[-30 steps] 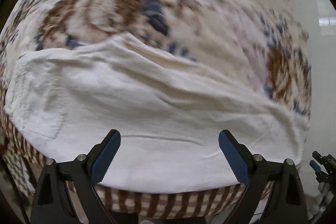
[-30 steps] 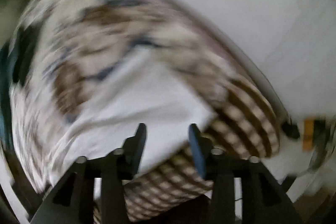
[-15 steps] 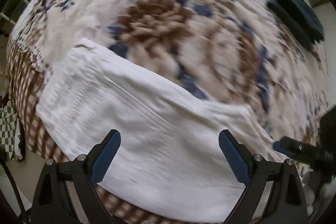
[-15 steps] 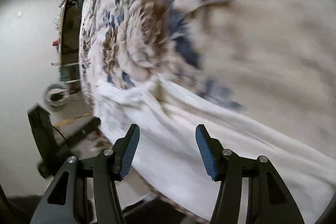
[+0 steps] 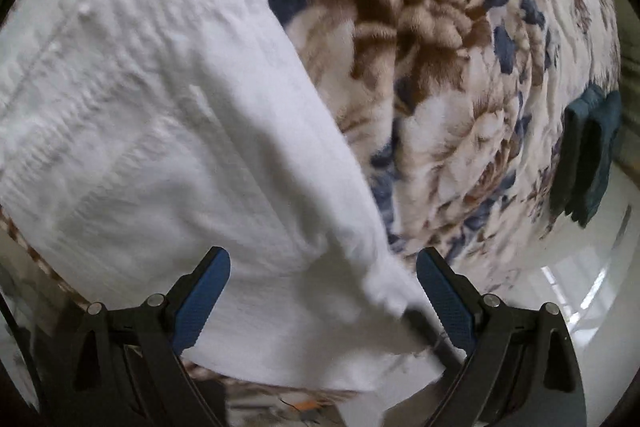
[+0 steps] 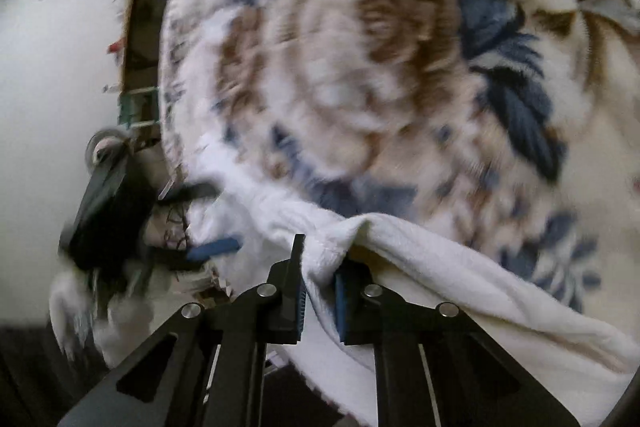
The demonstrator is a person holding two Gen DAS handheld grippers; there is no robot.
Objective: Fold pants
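White pants (image 5: pixel 152 131) lie along the near edge of a bed with a floral blanket (image 5: pixel 420 39). My left gripper (image 5: pixel 322 291) is open, its blue pads on either side of the pants' near end, close over the cloth. My right gripper (image 6: pixel 320 291) is shut on a raised fold of the white pants (image 6: pixel 460 267) at their edge. The left gripper also shows in the right wrist view (image 6: pixel 200 223) at the left, open by the same cloth.
The floral blanket (image 6: pixel 380 47) covers the bed. A dark teal folded garment (image 5: pixel 588 163) lies at the bed's far right edge. White floor (image 5: pixel 580 307) lies beyond the bed's edge. A shelf with small items (image 6: pixel 136 67) stands by the wall.
My right gripper has closed from open onto the pants' edge. My left gripper has moved in closer over the pants' end, staying open.
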